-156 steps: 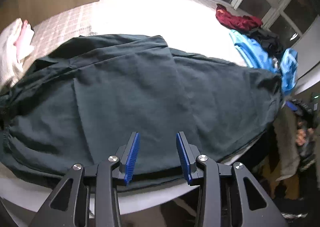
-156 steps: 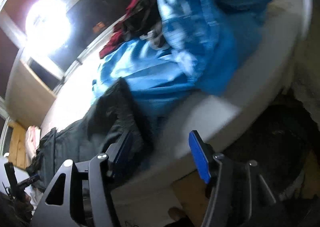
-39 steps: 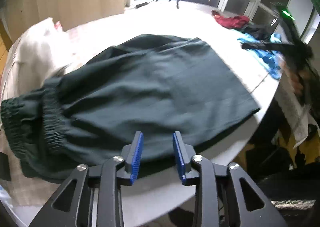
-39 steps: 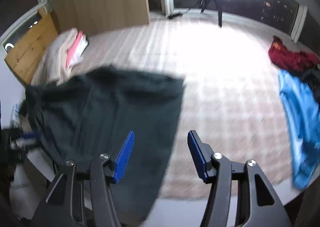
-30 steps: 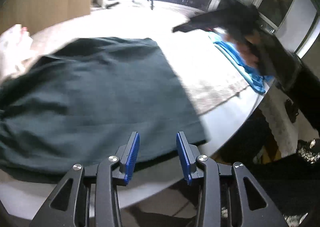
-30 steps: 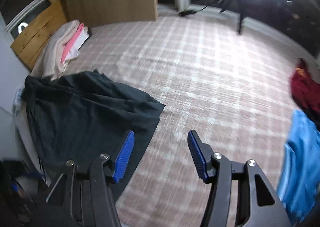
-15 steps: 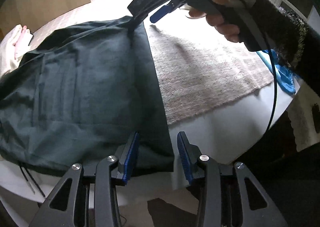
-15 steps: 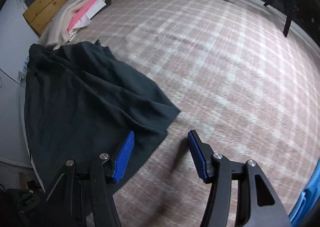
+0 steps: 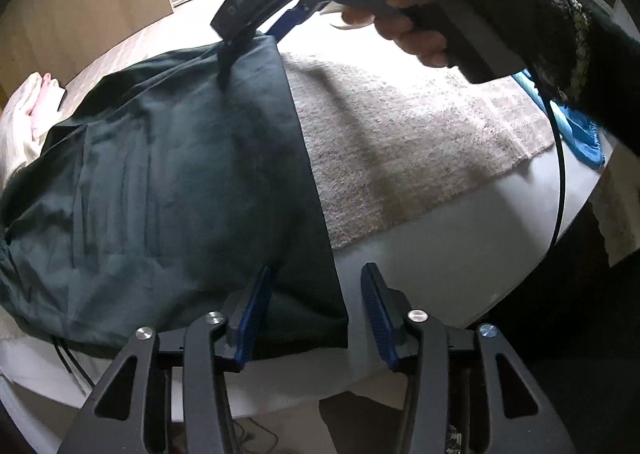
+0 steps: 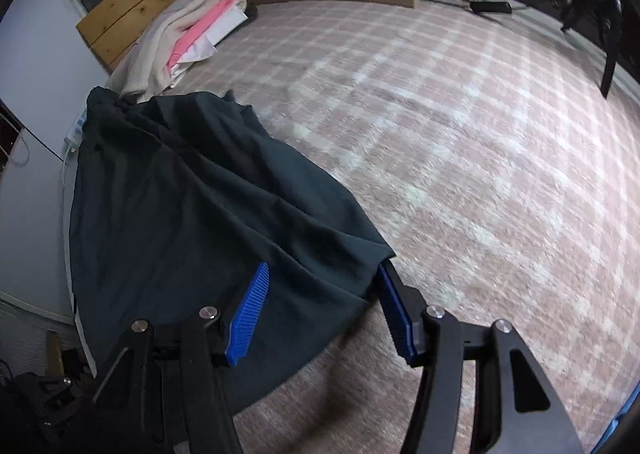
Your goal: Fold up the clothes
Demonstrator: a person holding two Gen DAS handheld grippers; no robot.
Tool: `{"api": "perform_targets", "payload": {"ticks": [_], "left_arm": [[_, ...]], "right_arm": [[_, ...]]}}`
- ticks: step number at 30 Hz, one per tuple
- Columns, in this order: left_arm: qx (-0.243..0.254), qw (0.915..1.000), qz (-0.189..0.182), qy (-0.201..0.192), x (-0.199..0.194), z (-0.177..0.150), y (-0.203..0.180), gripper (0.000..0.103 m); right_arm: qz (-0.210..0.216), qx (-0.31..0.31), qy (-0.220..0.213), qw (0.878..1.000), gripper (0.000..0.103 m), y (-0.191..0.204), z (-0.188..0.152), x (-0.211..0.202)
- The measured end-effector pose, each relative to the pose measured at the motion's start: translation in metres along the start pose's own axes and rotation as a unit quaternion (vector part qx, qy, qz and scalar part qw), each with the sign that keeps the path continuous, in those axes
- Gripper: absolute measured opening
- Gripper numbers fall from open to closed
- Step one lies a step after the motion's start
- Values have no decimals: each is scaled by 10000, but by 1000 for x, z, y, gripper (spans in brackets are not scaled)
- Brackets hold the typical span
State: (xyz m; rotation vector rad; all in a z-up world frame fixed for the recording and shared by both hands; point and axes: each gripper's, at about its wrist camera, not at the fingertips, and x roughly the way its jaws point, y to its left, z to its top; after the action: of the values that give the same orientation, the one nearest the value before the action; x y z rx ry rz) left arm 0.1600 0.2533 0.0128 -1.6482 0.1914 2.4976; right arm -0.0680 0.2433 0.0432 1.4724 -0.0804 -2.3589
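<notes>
A dark green garment [image 9: 180, 181] lies spread on the bed-like surface, its straight right edge running from near to far. My left gripper [image 9: 316, 312] straddles the near right corner at the front edge. Its jaws are closing with the cloth between them, and the pads do not press on it. My right gripper [image 10: 320, 310] straddles the far right corner of the garment [image 10: 192, 213]. Its jaws are closing too, the cloth lying loose between the pads. In the left wrist view the right gripper [image 9: 248, 53] comes down from above, held by a hand [image 9: 408, 25].
A pink plaid cover [image 10: 460, 133] lies under the garment, with a white edge [image 9: 440, 262] in front. A folded beige and pink stack [image 10: 188, 37] sits at the far left by a wooden board [image 10: 132, 13]. Blue clothing [image 9: 580, 129] lies at the right. A black cable [image 9: 558, 181] hangs from the right gripper.
Both grippers swung over to the garment's right edge. In the last half second the right gripper came down over the far corner, and both pairs of jaws narrowed around cloth.
</notes>
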Motion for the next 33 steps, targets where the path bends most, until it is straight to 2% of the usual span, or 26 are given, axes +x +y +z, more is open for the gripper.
{"api": "perform_targets", "payload": {"ticks": [1,2,4,6,7,9,13,19,23,26,30,33], "left_arm": [[-1,10000,25,8,-1,1,2,19],[-17,10000,-2,18,-2,1,4,17],[-65,9998,-168,34,-3,1,9,6],[-39,9997,-258,30,-5,0,11,4],[-10,9996,-273,24,-6,0,12,3],[-67,9993,-377,18,-9,0,15,3],[-540,9950,-814,-183,-28,-1,42,3],[-1086,9878,-930,-612,-70,-12,89,3],[-1295,9829,-936,-913,-99,-19,130,3],[-1433,9802,-784,-1115,-122,-24,172,3],[-1590,9747,-682,-1417,-146,-50,253,3],[-1660,9744,-449,-1447,-157,-71,305,3]], "right_arm": [[8,13,-23,10000,42,0,0,0],[26,49,-38,10000,36,-2,1,0],[197,234,-71,9995,33,-9,0,-1],[351,422,-102,9984,18,-15,0,-1],[421,513,-117,9977,17,-18,0,-1],[618,710,-175,9954,8,-22,0,-1],[1024,1144,-321,9876,6,-28,3,-7],[1502,1569,-669,9738,5,-20,22,-27],[1639,1401,-836,9729,5,13,50,-39],[1649,1135,-999,9746,5,46,76,-45],[1702,719,-1234,9750,5,113,126,-39],[1598,469,-1293,9775,5,169,162,-19]]}}
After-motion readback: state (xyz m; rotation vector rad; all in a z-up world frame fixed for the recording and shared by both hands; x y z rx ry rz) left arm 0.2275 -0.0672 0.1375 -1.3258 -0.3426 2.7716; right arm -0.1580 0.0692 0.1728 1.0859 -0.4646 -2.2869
